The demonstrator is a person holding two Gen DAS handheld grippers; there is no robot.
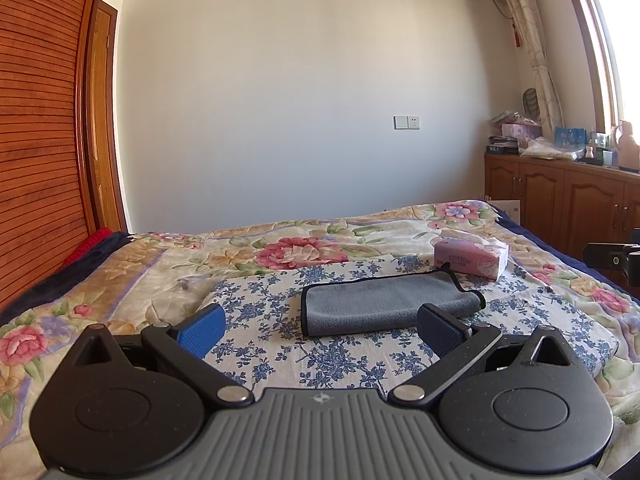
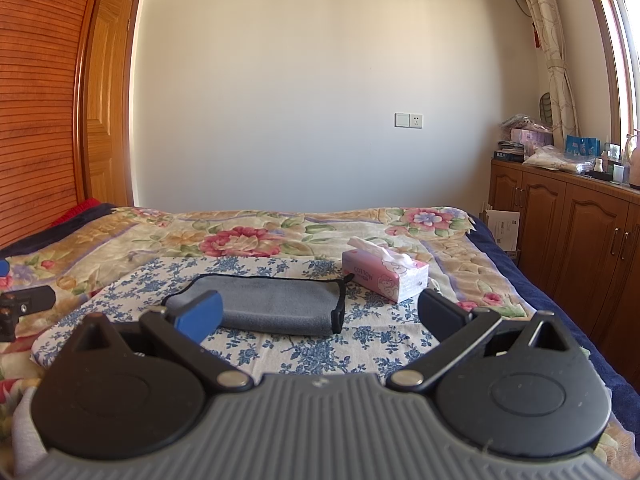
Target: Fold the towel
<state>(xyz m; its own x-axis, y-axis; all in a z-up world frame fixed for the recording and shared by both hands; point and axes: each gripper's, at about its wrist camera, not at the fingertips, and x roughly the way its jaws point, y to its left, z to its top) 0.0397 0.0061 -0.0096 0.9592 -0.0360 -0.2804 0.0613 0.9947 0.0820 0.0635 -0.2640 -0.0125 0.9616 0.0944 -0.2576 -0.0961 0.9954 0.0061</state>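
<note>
A grey towel [image 1: 380, 304] with black trim lies folded on a blue-and-white floral cloth [image 1: 280, 356] on the bed. It also shows in the right wrist view [image 2: 276, 304]. My left gripper [image 1: 320, 328] is open and empty, held just short of the towel's near edge. My right gripper [image 2: 320, 316] is open and empty, also short of the towel, with its left blue pad [image 2: 200, 316] in front of the towel's left end. A black loop hangs at the towel's right end [image 2: 340, 308].
A pink tissue box [image 1: 472, 258] stands just behind the towel's right end, also in the right wrist view [image 2: 384, 276]. A floral bedspread [image 1: 160, 264] covers the bed. A wooden cabinet [image 2: 580, 232] lines the right wall; a wooden wardrobe [image 1: 36, 160] stands left.
</note>
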